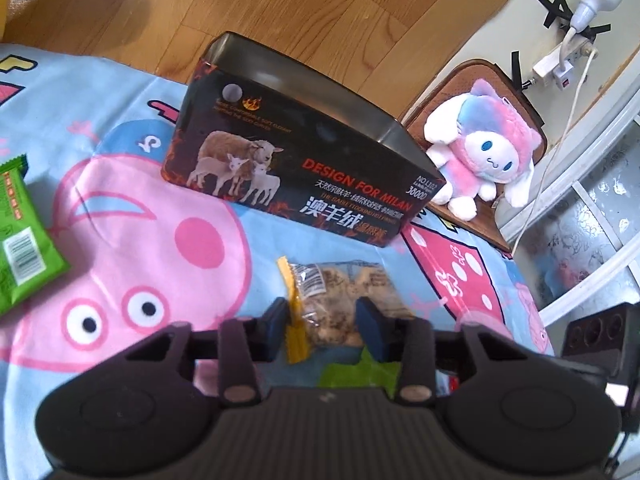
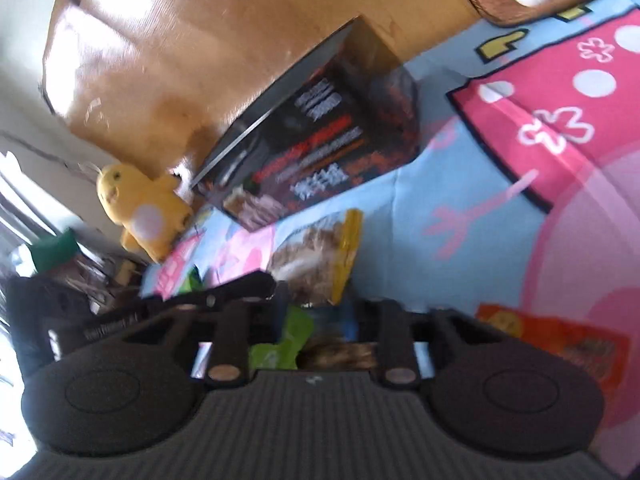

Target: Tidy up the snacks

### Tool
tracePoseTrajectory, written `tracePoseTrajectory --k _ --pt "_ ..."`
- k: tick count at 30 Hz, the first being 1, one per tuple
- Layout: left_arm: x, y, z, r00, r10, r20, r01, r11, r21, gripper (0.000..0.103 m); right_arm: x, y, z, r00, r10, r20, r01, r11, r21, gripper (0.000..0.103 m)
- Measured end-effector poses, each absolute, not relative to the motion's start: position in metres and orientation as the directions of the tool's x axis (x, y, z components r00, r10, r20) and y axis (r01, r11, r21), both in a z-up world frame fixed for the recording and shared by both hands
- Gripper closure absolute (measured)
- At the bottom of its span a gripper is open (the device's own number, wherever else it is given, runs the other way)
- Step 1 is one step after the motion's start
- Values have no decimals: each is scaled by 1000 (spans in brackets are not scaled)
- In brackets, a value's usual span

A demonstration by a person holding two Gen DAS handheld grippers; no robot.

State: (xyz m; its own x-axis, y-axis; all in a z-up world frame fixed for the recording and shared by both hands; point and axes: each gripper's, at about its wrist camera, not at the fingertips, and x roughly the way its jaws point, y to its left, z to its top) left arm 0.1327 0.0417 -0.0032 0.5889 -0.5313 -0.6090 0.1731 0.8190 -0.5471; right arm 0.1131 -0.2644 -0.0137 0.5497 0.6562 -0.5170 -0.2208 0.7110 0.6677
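Left gripper (image 1: pixel 326 326) pinching the clear snack bag (image 1: pixel 344 304), just near of the black box (image 1: pixel 296 164). Right gripper (image 2: pixel 316 324) too blurry, can't tell its grip.

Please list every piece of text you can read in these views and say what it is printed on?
"DESIGN FOR MILAN": red capitals on the front of the black sheep-print box.
"澳羊绒": large white characters below it on the same box.
"NO.L102" and "36000": at the box's right end.
Other small lines on the box: too small to read.
Clear snack packet, between the left gripper fingers: barcode label, unreadable.
Green snack packet: barcode, print unreadable.
Right wrist view: too blurred.
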Motion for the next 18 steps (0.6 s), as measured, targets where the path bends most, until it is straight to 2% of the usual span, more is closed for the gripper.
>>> tracePoseTrajectory --k 3,10,18 --pt "118 50 8 617 -558 -554 203 793 -574 69 95 -258 9 596 657 -461 -309 718 624 86" --pt "114 62 56 707 -555 -439 272 786 -555 69 81 -246 50 680 652 -335 -450 732 512 87" --pt "170 53 74 739 -521 -428 280 815 -508 68 139 -241 61 728 612 -308 -441 763 472 87"
